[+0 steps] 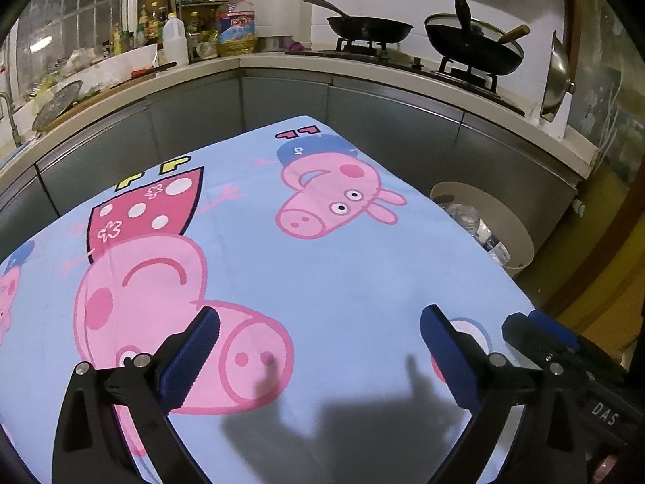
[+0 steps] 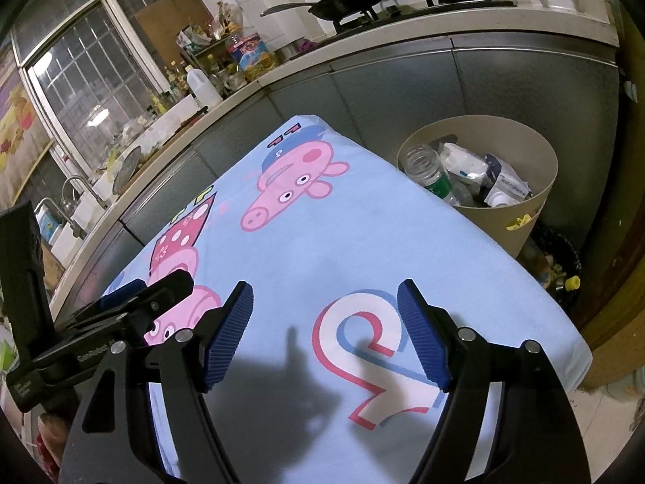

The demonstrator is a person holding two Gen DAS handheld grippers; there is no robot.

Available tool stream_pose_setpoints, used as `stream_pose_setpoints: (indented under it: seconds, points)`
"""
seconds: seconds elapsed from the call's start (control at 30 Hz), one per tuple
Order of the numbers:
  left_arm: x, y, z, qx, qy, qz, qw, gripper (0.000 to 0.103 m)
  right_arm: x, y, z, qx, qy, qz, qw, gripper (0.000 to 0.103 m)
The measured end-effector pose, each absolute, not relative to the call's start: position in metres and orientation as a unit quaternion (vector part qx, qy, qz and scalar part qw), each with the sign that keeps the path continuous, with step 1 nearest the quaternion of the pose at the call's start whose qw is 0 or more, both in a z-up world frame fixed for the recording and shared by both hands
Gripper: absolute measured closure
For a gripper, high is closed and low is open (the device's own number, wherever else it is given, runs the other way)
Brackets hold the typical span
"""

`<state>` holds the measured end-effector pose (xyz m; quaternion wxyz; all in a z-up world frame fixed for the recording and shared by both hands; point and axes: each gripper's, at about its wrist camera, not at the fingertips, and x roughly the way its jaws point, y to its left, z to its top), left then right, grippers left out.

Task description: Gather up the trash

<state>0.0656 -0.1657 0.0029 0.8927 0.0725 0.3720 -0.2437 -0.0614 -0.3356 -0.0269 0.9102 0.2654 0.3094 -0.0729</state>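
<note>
In beige bin (image 2: 536,185), crumpled trash (image 2: 463,165)

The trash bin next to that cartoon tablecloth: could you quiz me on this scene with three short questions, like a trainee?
1. True or false: both grippers hold trash.
2. Where is the trash bin? A) on the stove B) beside the table's right edge C) in the sink
3. Fill in: the bin holds wrappers and a clear plastic ____.

Key:
1. False: left gripper and right gripper are open and empty over the tablecloth.
2. B
3. bottle
</note>
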Motion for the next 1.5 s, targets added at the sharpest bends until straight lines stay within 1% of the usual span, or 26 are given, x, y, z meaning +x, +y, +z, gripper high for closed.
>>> stream_pose_setpoints:
  seconds: [0.3, 0.5, 1.03, 1.1, 1.23, 1.33, 1.5]
  points:
    - [0.063, -0.163, 0.007, 0.081, 0.361, -0.227, 0.901, 0.004, -0.061, -0.336, -0.026, 0.267, 0.309, -0.073, 0.910, 0.030]
    - [0.055, -0.168, 0.012, 0.106, 0.340, -0.219, 0.908, 0.004, -0.063, -0.336, -0.025, 0.270, 0.308, -0.073, 0.909, 0.029]
    - [0.043, -0.165, 0.030, 0.122, 0.302, -0.202, 0.924, 0.004, -0.073, -0.336, -0.017, 0.274, 0.300, -0.076, 0.911, 0.029]
    - [0.042, -0.164, 0.031, 0.118, 0.306, -0.208, 0.922, 0.004, -0.074, -0.337, -0.017, 0.274, 0.301, -0.077, 0.910, 0.029]
    - [0.049, -0.160, 0.029, 0.096, 0.354, -0.237, 0.899, 0.004, -0.075, -0.339, -0.019, 0.278, 0.305, -0.079, 0.908, 0.029]
    - [0.053, -0.156, 0.025, 0.080, 0.373, -0.241, 0.893, 0.004, -0.076, -0.338, -0.020, 0.280, 0.308, -0.080, 0.906, 0.029]
    - [0.053, -0.149, 0.029, 0.084, 0.365, -0.220, 0.901, 0.004, -0.076, -0.338, -0.020, 0.278, 0.308, -0.081, 0.906, 0.028]
